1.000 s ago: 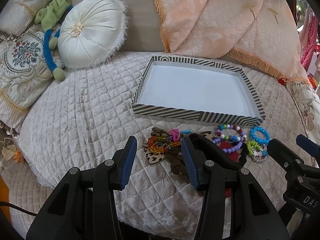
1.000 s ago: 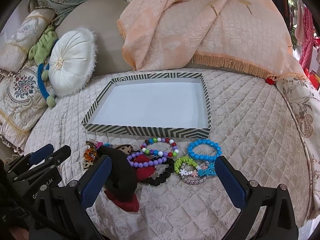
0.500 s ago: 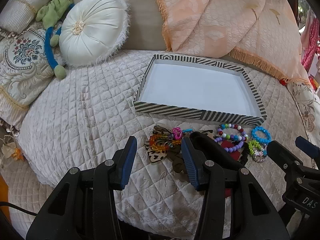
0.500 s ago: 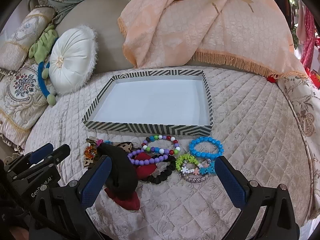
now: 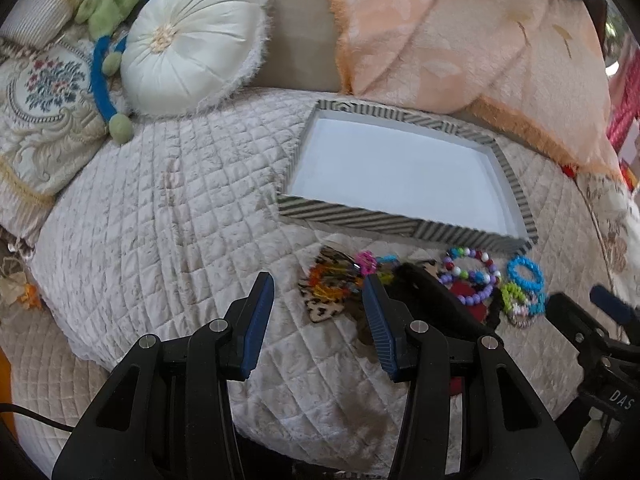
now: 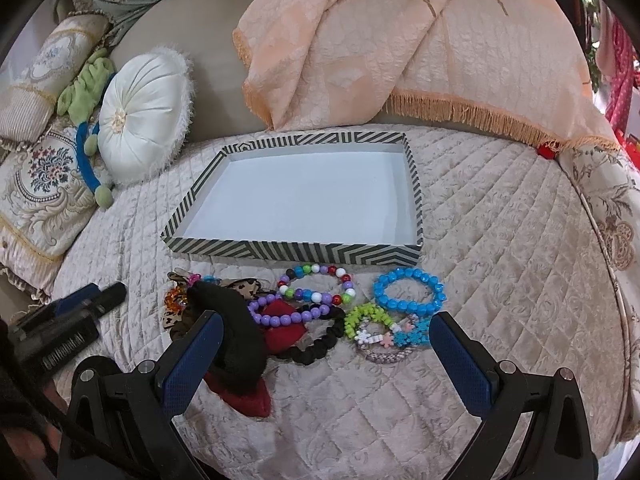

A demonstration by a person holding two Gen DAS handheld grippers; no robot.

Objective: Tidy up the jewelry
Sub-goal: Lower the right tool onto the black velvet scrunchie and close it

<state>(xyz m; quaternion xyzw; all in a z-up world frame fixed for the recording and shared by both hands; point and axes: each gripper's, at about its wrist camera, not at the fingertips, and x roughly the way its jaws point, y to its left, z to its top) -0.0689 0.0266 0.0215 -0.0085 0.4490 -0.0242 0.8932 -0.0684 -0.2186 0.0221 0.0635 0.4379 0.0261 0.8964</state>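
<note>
While nothing has yet been sorted, the quilted cream bedspread (image 6: 500,240) carries the shallow striped cardboard tray (image 6: 294,249), its white floor bare. Just in front lies the tangled heap of bead bracelets and hair ties (image 6: 304,304), touching one another. Both the left gripper (image 5: 316,312) and right gripper (image 6: 326,344) hover spread, holding nothing. Interlocked loops, such as the blue bead bracelet (image 6: 408,292), could drag neighbours along when lifted.
</note>
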